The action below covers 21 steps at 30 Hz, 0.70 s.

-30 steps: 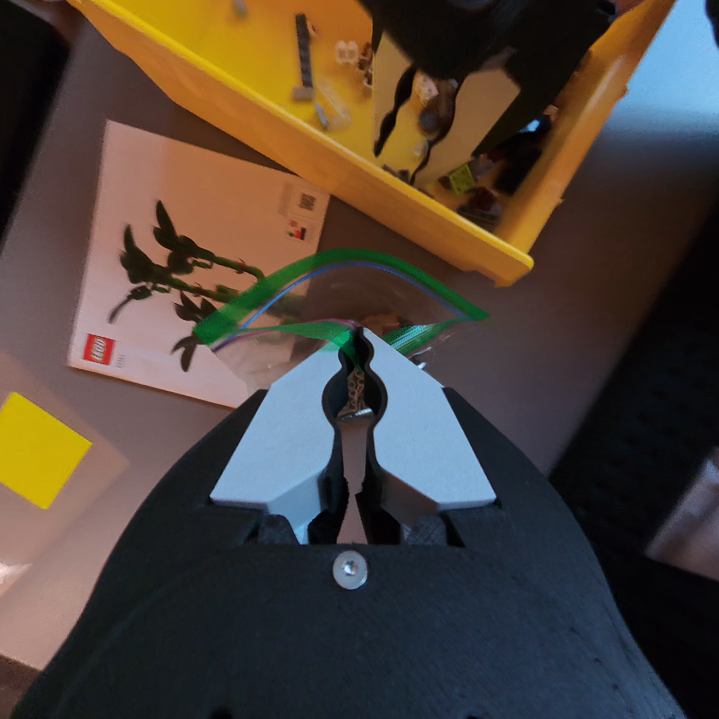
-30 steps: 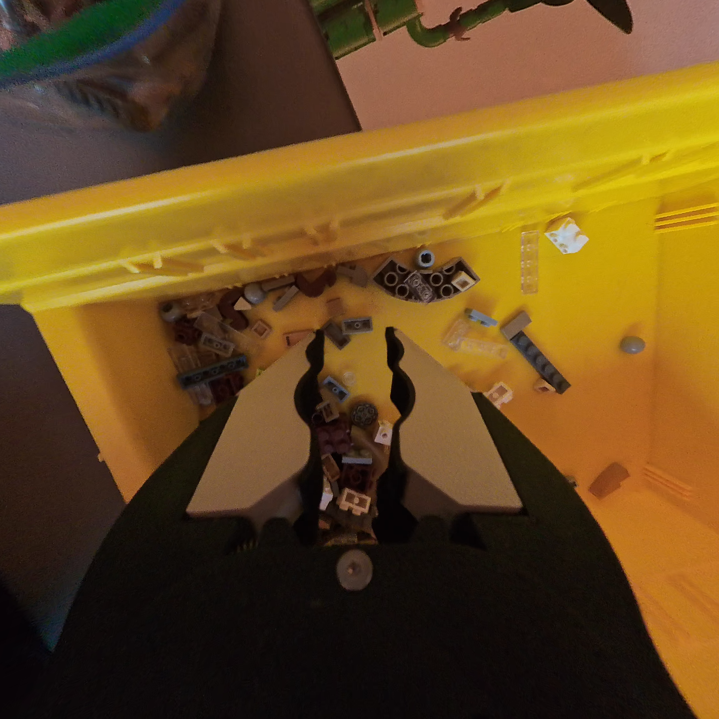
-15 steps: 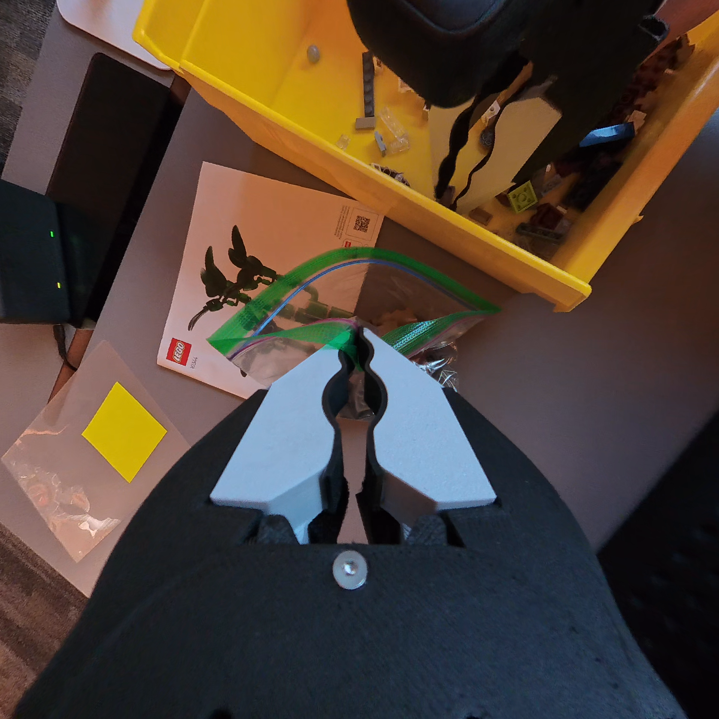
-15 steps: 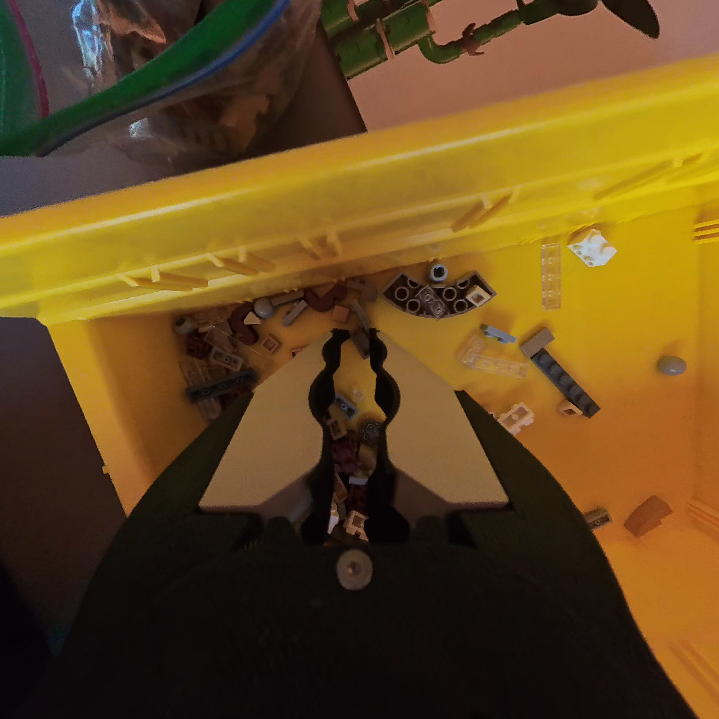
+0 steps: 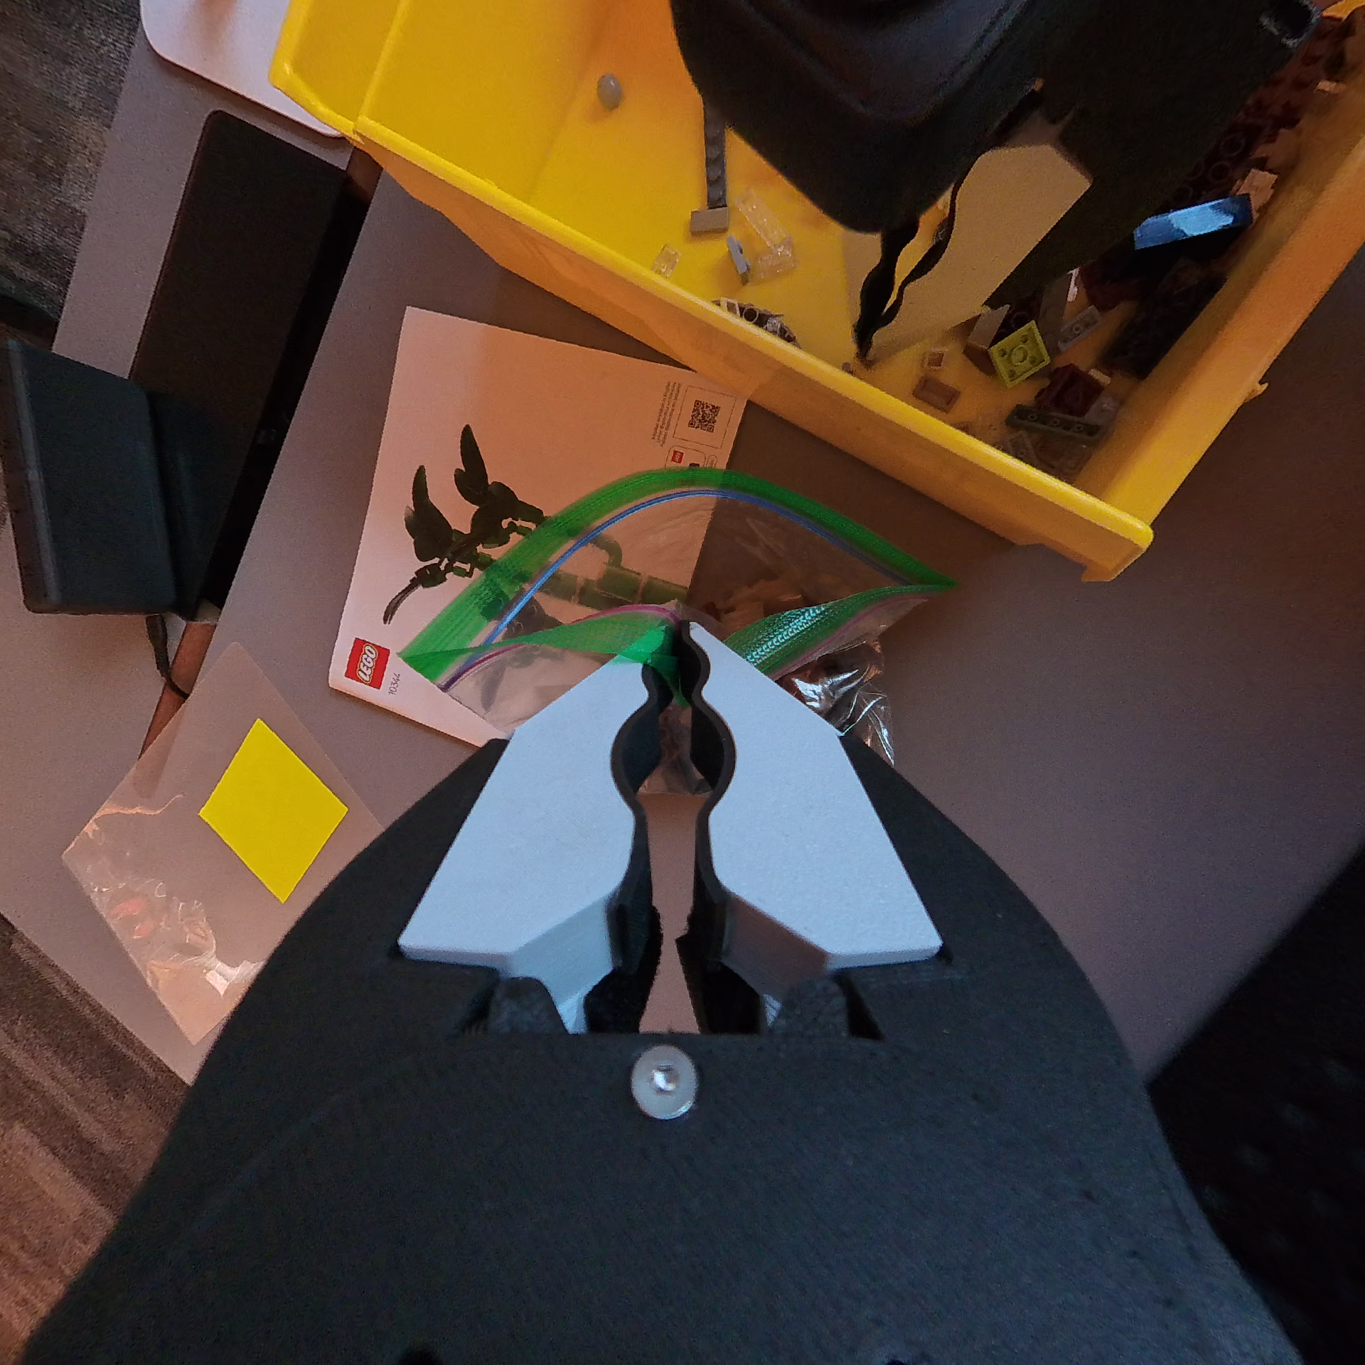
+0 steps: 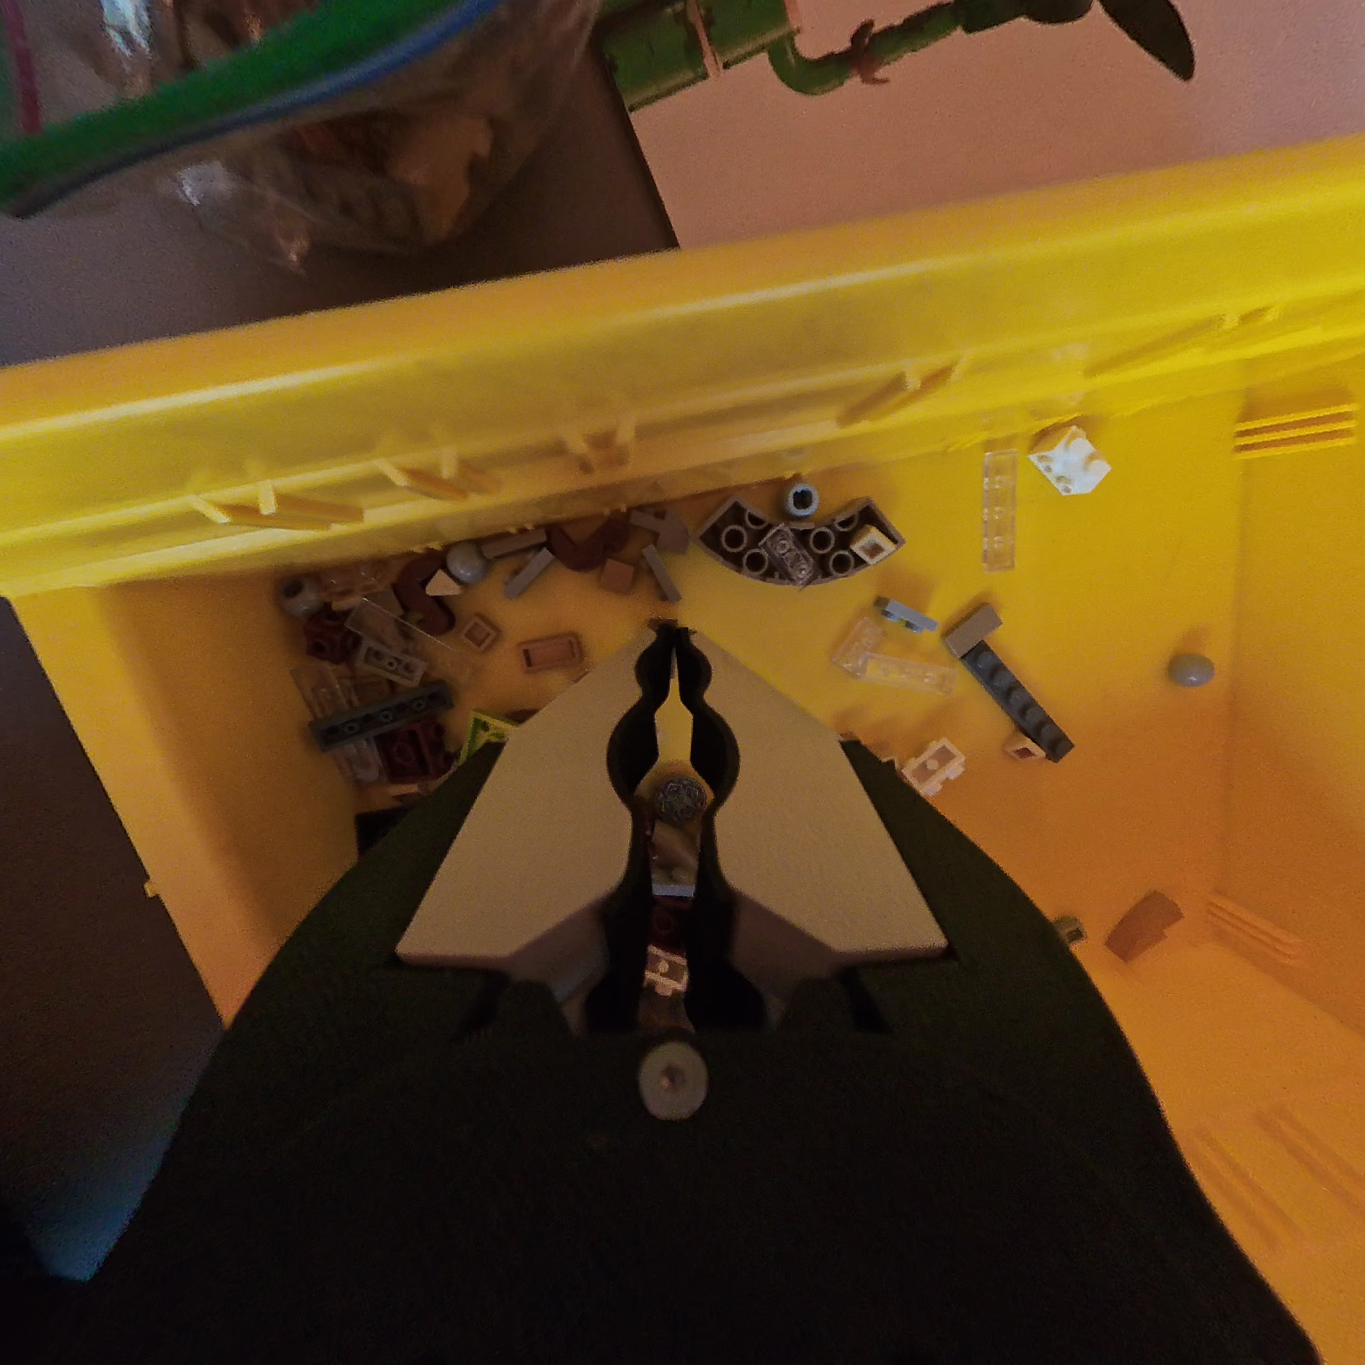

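Zip bag: we see the clear zip bag [image 5: 687, 569] with its green seal strip lying on the grey table [image 5: 1108, 739], its mouth gaping toward the bin; small bricks show inside it; it partly covers the instruction booklet [image 5: 532, 458]
Left gripper: our left gripper [image 5: 681, 641] has its tips pinched tight on the near lip of the bag's green seal; the jaws meet at the very front with a gap only farther back
Near left: we note a clear sleeve with a yellow square [image 5: 273, 809] on the table, beside the booklet; a black box [image 5: 81, 480] sits beyond it at the table edge
Right gripper: our right gripper [image 6: 674, 637] hangs inside the yellow bin [image 6: 665, 384], tips drawn together just above the floor; we cannot tell whether anything is caught between them
Bin contents: loose toy bricks [image 6: 414, 650] heap in the corner by the near wall; a dark curved brick [image 6: 801, 543], a long grey plate [image 6: 1015, 698] and a white brick [image 6: 1069, 460] lie scattered farther off
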Available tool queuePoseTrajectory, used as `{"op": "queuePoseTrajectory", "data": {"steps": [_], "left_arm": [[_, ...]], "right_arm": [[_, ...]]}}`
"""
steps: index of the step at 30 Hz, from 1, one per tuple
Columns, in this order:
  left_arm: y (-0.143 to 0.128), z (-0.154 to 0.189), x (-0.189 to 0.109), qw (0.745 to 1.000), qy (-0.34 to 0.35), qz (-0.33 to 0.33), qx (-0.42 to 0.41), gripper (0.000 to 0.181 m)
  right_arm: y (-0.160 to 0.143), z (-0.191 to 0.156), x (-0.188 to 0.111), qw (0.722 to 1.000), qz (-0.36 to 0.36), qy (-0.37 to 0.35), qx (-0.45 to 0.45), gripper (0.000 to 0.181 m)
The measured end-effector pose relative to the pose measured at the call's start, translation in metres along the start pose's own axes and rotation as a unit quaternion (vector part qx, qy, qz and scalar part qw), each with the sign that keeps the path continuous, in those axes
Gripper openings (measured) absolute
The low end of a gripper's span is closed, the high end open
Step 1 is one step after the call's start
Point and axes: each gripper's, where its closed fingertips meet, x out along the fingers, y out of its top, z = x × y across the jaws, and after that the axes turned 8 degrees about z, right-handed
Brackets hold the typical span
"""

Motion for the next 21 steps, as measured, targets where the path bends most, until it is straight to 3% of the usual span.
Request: {"op": "queuePoseTrajectory", "data": {"steps": [13,21], "left_arm": [[0.000,0.000,0.000,1.000,0.004,-0.001,0.004,0.000],[-0.004,-0.001,0.002,1.000,-0.009,-0.003,-0.006,0.000]], "right_arm": [[0.001,0.007,-0.009,1.000,0.004,-0.023,-0.004,0.000],[0.006,0.034,-0.047,0.989,-0.030,-0.145,0.009,0.000]]}}
